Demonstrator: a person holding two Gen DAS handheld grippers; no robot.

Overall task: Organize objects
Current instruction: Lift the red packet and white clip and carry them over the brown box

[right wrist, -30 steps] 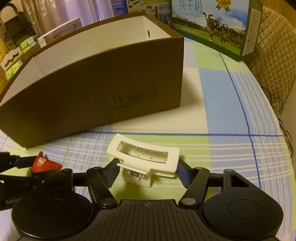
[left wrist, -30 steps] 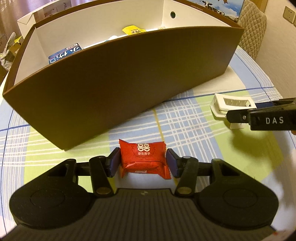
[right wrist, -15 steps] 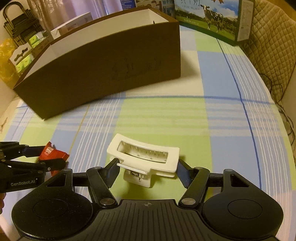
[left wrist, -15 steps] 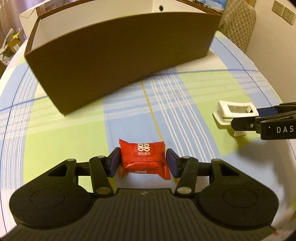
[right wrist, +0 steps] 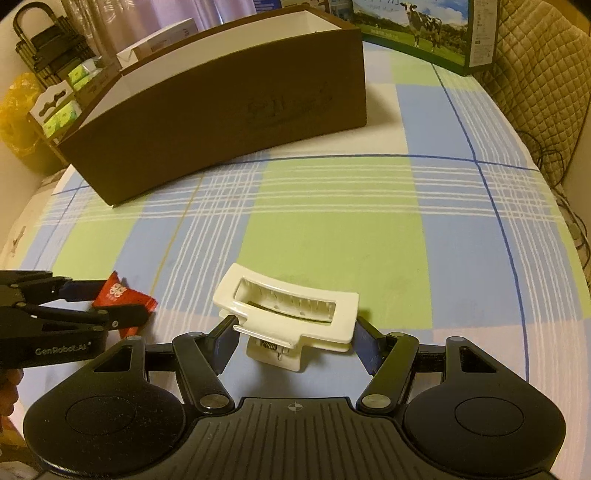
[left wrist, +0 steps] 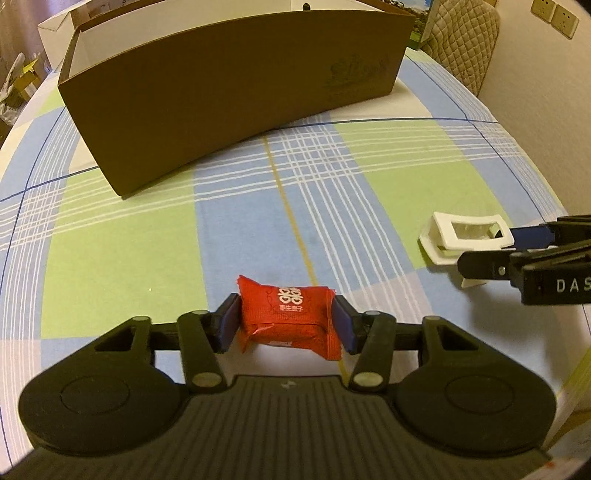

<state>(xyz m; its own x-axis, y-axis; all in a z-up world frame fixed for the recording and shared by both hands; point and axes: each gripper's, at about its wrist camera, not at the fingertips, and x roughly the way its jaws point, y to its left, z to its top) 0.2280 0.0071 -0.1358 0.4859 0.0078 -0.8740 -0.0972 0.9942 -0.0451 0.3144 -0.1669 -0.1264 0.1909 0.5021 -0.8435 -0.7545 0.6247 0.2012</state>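
Observation:
My left gripper is shut on a red snack packet with white print, held low over the checked tablecloth. My right gripper is shut on a white hair claw clip, also low over the cloth. Each gripper shows in the other's view: the right one with the clip at the right, the left one with the packet at the left. The long brown cardboard box stands open-topped at the far side of the table; it also shows in the right wrist view. Its contents are hidden.
A milk carton box with a cow picture stands behind the brown box. A quilted chair back is at the right table edge. White boxes and clutter lie beyond the left edge. Checked tablecloth lies between grippers and box.
Both grippers have pulled back away from the brown box, each still holding its object; the box now looks farther off and its inside is out of sight.

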